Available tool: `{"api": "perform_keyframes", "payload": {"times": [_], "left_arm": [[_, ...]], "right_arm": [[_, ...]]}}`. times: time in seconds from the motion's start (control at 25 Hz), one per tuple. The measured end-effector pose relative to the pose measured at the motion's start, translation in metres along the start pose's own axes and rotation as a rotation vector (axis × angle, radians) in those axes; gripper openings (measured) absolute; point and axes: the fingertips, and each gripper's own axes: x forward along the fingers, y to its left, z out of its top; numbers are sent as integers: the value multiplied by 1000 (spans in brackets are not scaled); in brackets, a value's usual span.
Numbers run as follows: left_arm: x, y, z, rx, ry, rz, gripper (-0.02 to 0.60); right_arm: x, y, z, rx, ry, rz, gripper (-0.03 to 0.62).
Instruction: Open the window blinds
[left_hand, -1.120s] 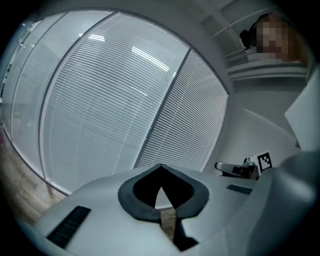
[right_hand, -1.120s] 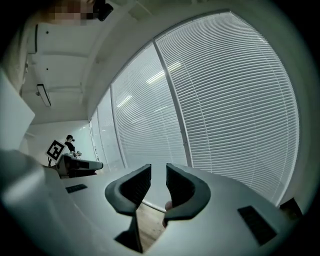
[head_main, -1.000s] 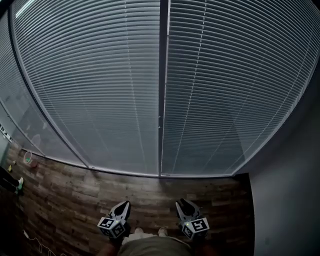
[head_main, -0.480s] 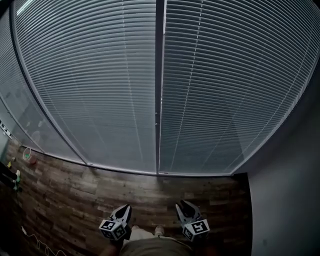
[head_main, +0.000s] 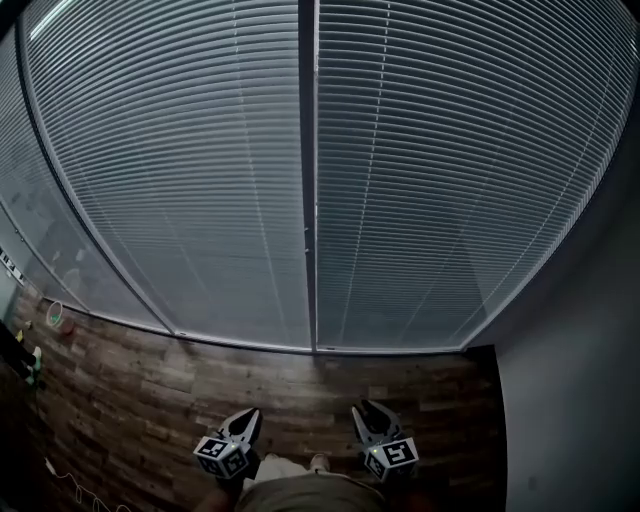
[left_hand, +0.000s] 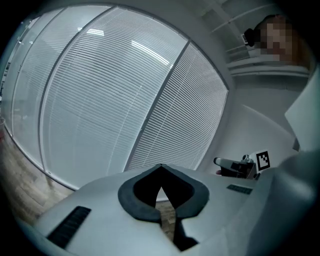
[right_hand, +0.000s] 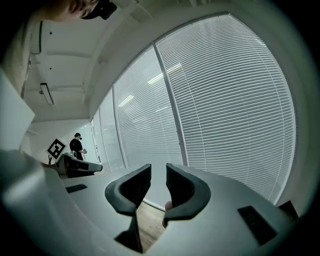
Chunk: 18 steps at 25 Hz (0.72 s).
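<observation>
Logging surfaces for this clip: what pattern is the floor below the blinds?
The floor shows mottled brown wood planks, clearest in the head view.

1. Bare wood floor (head_main: 150, 390) fills the lower band of the head view. There is open room between the left gripper (head_main: 252, 412), the right gripper (head_main: 362, 407) and the foot of the window.
2. Closed blinds (head_main: 190, 170) span the whole upper frame and bar the way ahead. A dark mullion (head_main: 309, 150) splits them at centre.
3. A grey wall (head_main: 575, 400) closes the right side and meets the blinds in a corner.
4. Small clutter (head_main: 55, 318) sits at the left edge, and a thin cable (head_main: 50, 468) lies at lower left.
5. In the right gripper view, a person (right_hand: 77, 145) stands far off at left, beside the windows.
</observation>
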Motion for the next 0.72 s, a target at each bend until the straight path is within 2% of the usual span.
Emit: {"api": "perform_keyframes", "payload": {"times": [0.12, 0.28, 0.48, 0.72], "left_arm": [[4, 5, -9, -7, 18, 8, 12], [-7, -11, -2, -19, 36, 2, 12], [-10, -4, -5, 33, 46, 1, 12], [-7, 24, -8, -20, 58, 26, 12]], "right_arm": [[2, -5, -2, 4, -18, -2, 98], [-13, -2, 22, -7, -36, -12, 98], [-6, -5, 24, -8, -40, -13, 98], [22, 0, 15, -5, -12, -3, 98]]}}
